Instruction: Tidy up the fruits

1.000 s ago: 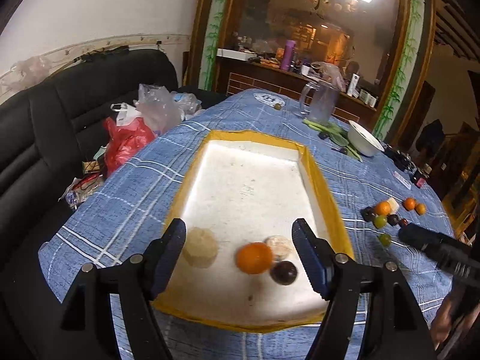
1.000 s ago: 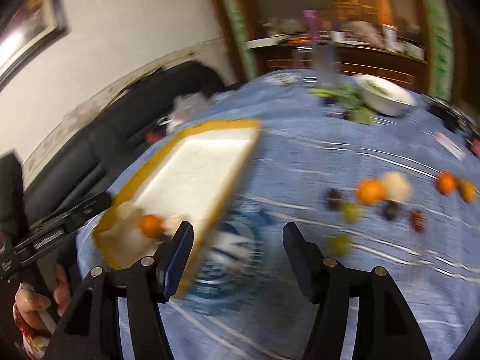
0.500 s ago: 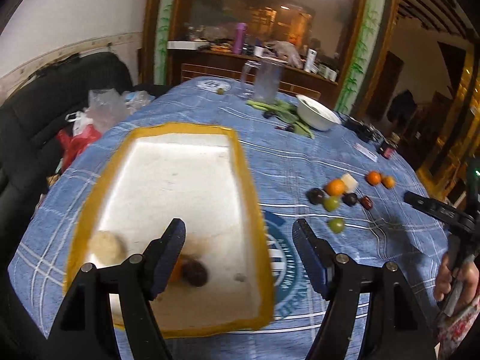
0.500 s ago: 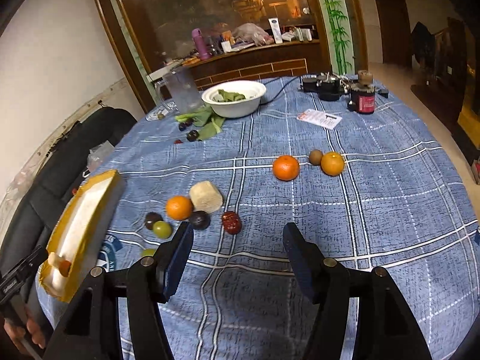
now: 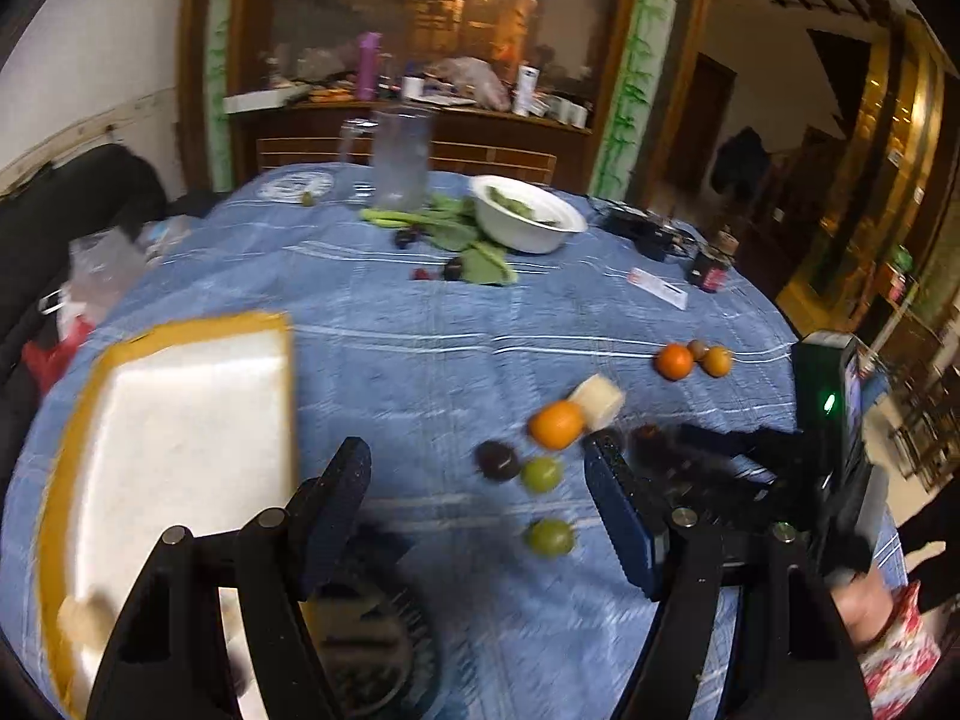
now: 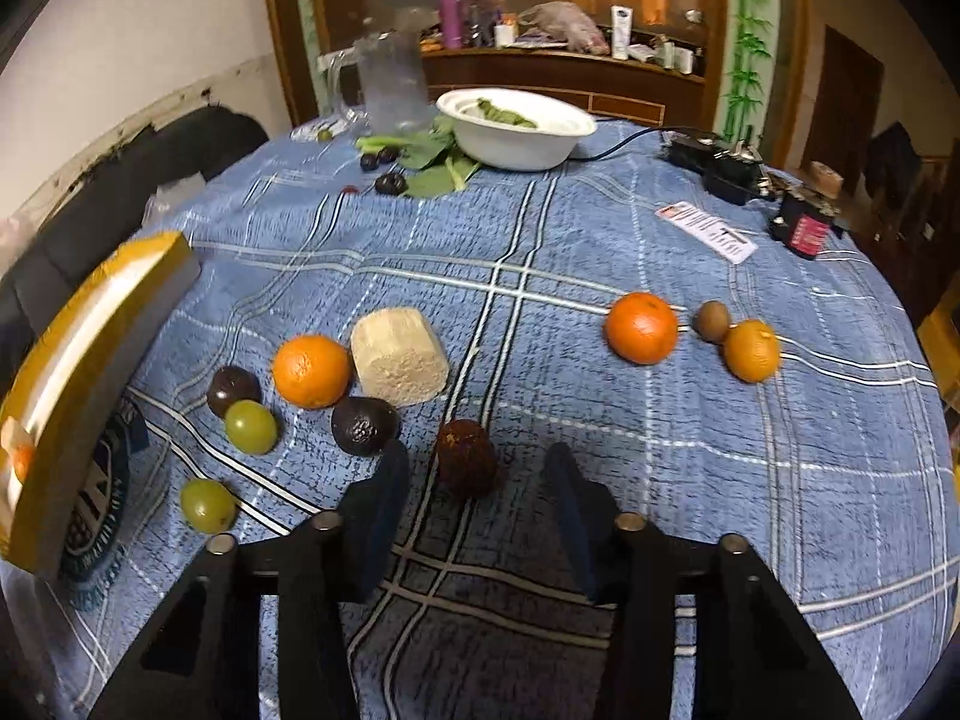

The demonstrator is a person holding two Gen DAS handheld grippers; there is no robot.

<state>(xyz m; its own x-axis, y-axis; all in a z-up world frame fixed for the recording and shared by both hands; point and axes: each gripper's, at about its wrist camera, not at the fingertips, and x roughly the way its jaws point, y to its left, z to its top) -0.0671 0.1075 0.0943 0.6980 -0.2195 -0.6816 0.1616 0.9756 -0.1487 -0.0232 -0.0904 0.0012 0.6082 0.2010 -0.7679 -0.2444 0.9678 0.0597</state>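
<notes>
Right hand-held gripper neared dark-red fruit

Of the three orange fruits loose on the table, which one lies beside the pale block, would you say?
The leftmost orange: it touches the pale block, while the other two oranges flank a small brown fruit farther right.

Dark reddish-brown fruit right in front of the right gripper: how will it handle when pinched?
The reddish-brown fruit looks rounded, so probably apt to roll if nudged off-centre. Its skin appears rough and matte, likely grippy. The right gripper is open wider than it, so closing should fit.
</notes>
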